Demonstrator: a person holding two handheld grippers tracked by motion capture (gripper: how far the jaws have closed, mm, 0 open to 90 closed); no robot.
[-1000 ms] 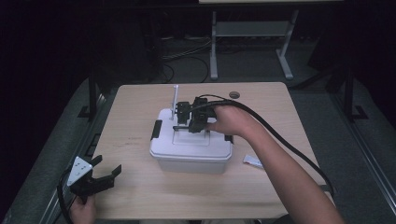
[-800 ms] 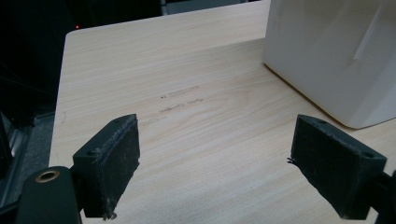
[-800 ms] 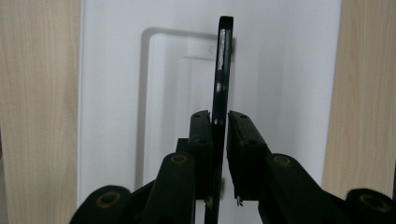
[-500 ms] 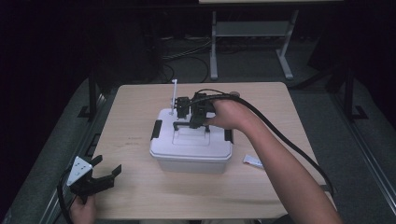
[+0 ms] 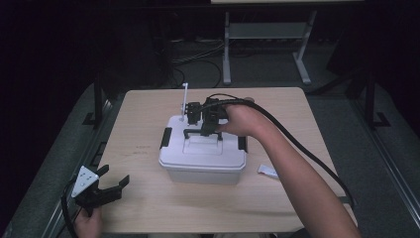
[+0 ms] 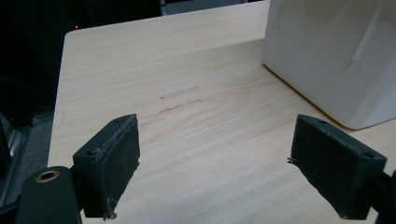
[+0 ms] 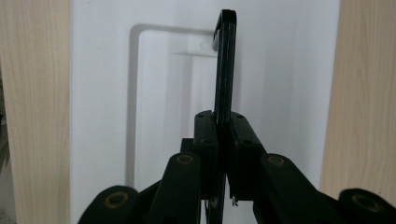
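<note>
A white lidded storage box stands near the middle of the light wooden desk, with black latches at both ends of its lid and a black carrying handle set in a recess on top. In the right gripper view the handle stands raised on edge above the recess, and the right gripper has its jaws clenched on the handle's bar from both sides; they have just been closing onto it. In the high view the right gripper sits over the lid with the person's right hand behind it and the cable trailing back along the forearm.

The left gripper rests well apart from the box, near the desk's front left corner. In the left gripper view its jaws stand wide and released, with bare desk between them and the box's white wall off to one side.

A thin white stick stands upright just behind the box, and a small white packet lies on the desk to the box's right.

Judged from these views, the grasp on the handle is made, and the box rests flat on the desk, not yet lifted. Both latches appear to lie down against the lid, though their exact state is too small to tell. What is left is the lift or carry itself; the free gripper is available to steady the box.
</note>
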